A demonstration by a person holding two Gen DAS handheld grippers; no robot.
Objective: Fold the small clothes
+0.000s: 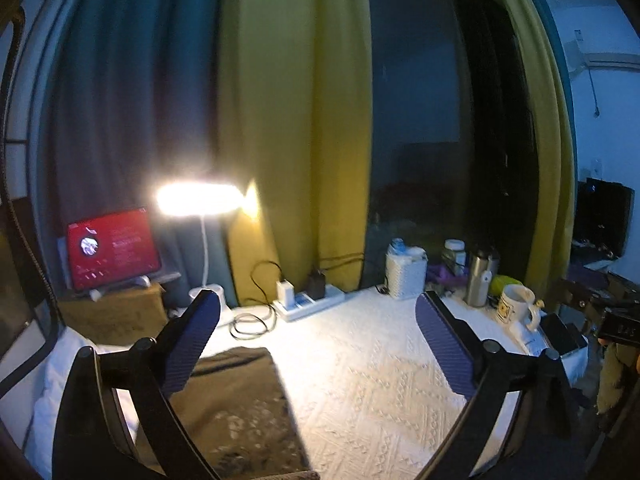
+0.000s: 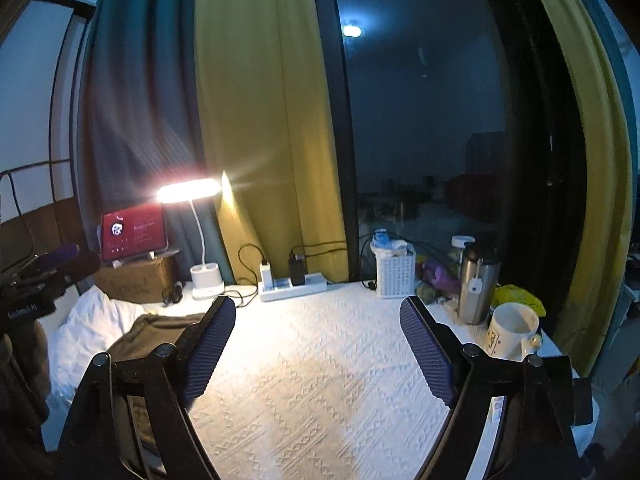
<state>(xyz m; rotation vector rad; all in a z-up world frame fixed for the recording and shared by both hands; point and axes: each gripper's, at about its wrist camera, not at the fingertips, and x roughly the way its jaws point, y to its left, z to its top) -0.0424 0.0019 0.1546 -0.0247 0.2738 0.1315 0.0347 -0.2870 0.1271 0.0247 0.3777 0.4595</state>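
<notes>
A brown folded garment (image 1: 236,404) lies on the white textured tablecloth (image 1: 368,380) at the near left, partly behind my left finger. My left gripper (image 1: 316,308) is open and empty above the table, with the garment below its left finger (image 1: 192,344). In the right wrist view the brown garment (image 2: 152,332) lies at the left, next to a white cloth (image 2: 84,332). My right gripper (image 2: 316,316) is open and empty over the bare tablecloth (image 2: 320,380), to the right of the garment.
A lit desk lamp (image 2: 204,276), a red-screen tablet (image 2: 134,232) on a cardboard box, a power strip (image 2: 292,286) with cables, a white basket (image 2: 394,272), a steel flask (image 2: 476,288) and a white mug (image 2: 512,330) line the table's far and right sides. Curtains and a dark window stand behind.
</notes>
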